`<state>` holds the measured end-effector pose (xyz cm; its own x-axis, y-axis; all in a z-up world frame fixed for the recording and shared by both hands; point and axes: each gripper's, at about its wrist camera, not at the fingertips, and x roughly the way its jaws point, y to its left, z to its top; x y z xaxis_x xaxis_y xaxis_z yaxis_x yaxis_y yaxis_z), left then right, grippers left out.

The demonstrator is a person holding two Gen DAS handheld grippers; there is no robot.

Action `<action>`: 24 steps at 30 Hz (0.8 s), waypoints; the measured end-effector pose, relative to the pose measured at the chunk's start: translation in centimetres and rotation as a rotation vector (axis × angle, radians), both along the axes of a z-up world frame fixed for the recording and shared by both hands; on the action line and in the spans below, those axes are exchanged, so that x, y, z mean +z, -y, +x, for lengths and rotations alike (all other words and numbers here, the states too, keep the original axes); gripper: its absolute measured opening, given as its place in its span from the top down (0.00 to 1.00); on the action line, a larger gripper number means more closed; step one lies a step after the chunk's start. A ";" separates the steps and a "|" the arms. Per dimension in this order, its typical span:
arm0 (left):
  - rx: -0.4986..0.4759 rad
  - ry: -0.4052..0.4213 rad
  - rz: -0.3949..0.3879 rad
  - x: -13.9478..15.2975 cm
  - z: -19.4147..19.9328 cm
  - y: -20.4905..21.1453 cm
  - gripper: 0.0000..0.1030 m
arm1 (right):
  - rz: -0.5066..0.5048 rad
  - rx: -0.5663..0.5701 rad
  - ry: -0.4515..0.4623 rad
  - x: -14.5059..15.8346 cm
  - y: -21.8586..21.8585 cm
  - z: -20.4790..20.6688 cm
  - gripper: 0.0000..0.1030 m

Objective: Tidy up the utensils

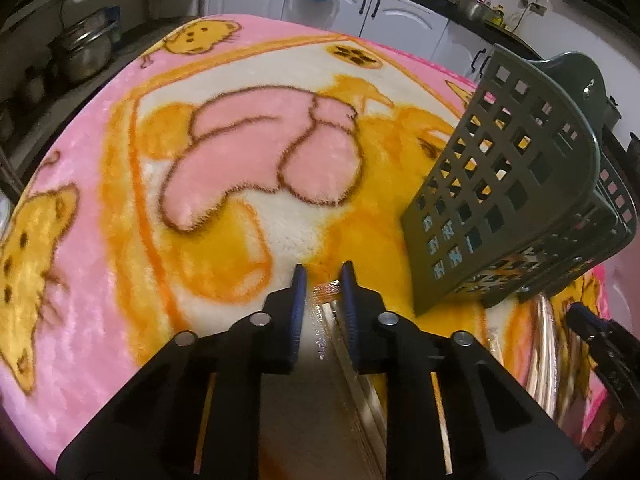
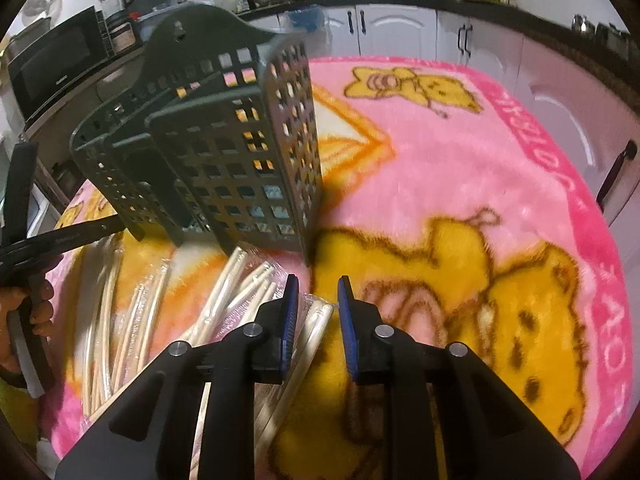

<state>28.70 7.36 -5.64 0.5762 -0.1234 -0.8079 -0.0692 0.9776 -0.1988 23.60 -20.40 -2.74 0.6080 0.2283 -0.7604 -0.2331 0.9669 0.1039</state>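
A dark green slotted utensil holder (image 1: 516,184) stands upright on the pink and yellow blanket (image 1: 248,184); it also shows in the right wrist view (image 2: 224,148). Several clear-wrapped chopstick pairs (image 2: 236,292) lie in front of it. My left gripper (image 1: 323,280) is open, its fingers either side of one wrapped pair (image 1: 340,344) that lies beneath them. My right gripper (image 2: 318,292) is open and empty, just above the right end of the chopstick pile, with one wrapped pair (image 2: 316,328) under its left finger.
White kitchen cabinets (image 2: 400,28) and a dark counter with bottles run behind the table. A microwave (image 2: 52,64) stands at the left. Steel pots (image 1: 80,48) sit on a shelf. The left hand and its gripper body (image 2: 24,248) are at the left edge.
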 end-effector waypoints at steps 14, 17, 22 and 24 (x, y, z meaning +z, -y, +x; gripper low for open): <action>-0.041 0.111 -0.020 4.3 -2.8 -0.3 1.00 | -0.025 0.056 0.153 5.0 -1.3 -2.8 0.86; -0.062 0.166 -0.020 6.5 -4.1 0.1 1.00 | -0.030 0.072 0.178 5.8 -1.8 -3.2 0.90; -0.095 0.248 -0.030 9.9 -5.9 0.9 1.00 | -0.022 0.097 0.211 7.2 -2.4 -4.0 0.92; -0.107 0.273 -0.032 10.9 -6.4 1.3 1.00 | -0.017 0.108 0.228 7.9 -2.6 -4.4 0.93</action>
<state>22.35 6.03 5.30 0.7538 -0.2180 -0.6198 0.0939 0.9694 -0.2267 19.23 -17.83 5.11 0.7369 0.2891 -0.6111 -0.3503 0.9364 0.0206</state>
